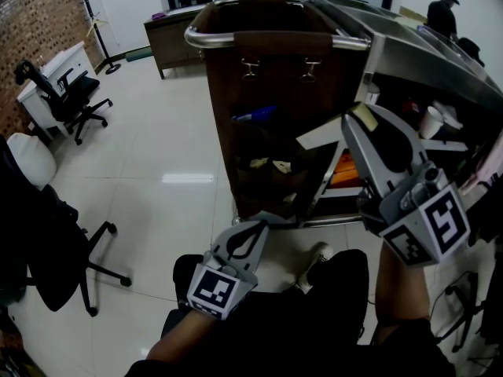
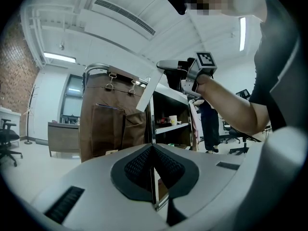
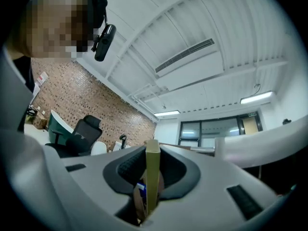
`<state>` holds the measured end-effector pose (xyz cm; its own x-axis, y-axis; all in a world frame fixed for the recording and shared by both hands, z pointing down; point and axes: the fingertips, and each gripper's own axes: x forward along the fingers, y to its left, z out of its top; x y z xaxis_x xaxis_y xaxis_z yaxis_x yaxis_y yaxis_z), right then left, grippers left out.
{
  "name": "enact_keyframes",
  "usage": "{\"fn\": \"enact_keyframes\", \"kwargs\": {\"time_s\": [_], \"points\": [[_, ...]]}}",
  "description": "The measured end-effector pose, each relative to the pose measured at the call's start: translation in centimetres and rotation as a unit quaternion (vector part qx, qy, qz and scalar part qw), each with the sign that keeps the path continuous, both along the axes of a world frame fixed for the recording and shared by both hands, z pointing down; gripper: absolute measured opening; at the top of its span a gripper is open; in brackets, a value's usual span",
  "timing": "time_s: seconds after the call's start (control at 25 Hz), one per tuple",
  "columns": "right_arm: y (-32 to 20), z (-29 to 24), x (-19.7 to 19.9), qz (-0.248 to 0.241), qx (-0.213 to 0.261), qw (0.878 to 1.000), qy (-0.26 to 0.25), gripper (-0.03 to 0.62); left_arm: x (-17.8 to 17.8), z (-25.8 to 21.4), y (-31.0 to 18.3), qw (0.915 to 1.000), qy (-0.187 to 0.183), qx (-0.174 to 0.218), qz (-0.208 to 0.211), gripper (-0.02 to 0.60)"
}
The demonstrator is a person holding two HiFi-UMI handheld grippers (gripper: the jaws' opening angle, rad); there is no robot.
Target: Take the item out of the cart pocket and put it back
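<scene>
A tall brown cart (image 1: pixel 267 77) stands in front of me, with fabric pockets (image 1: pixel 263 159) on its near side that hold a blue pen-like thing (image 1: pixel 255 115) and small items. My right gripper (image 1: pixel 357 120) is raised beside the cart's right corner, shut on a flat white box with an olive edge (image 1: pixel 326 134). That edge stands upright between the pads in the right gripper view (image 3: pixel 153 177). The left gripper (image 1: pixel 255 226) hangs low near my knees, shut and empty (image 2: pixel 153 150). From the left gripper view I see the box (image 2: pixel 148 93) held clear of the cart (image 2: pixel 108 119).
Open shelves on the cart's right side hold a white cup (image 1: pixel 431 120) and orange items (image 1: pixel 346 171). Office chairs (image 1: pixel 71 100) and a white desk stand at the left, a black chair (image 1: pixel 47 242) closer in. A person (image 1: pixel 442 10) stands far back right.
</scene>
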<state>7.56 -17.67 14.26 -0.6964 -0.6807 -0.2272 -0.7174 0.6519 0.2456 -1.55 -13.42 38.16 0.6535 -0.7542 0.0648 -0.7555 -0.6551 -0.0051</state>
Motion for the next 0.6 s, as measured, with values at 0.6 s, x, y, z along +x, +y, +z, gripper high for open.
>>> {"fn": "enact_keyframes", "kwargs": {"time_s": [0.6], "points": [[-8.2,0.1,-2.4,0.030,-0.024,0.999,0.035,0.086,0.0,0.3,0.1,1.0000,0.005,-0.004,0.001,0.000]]}}
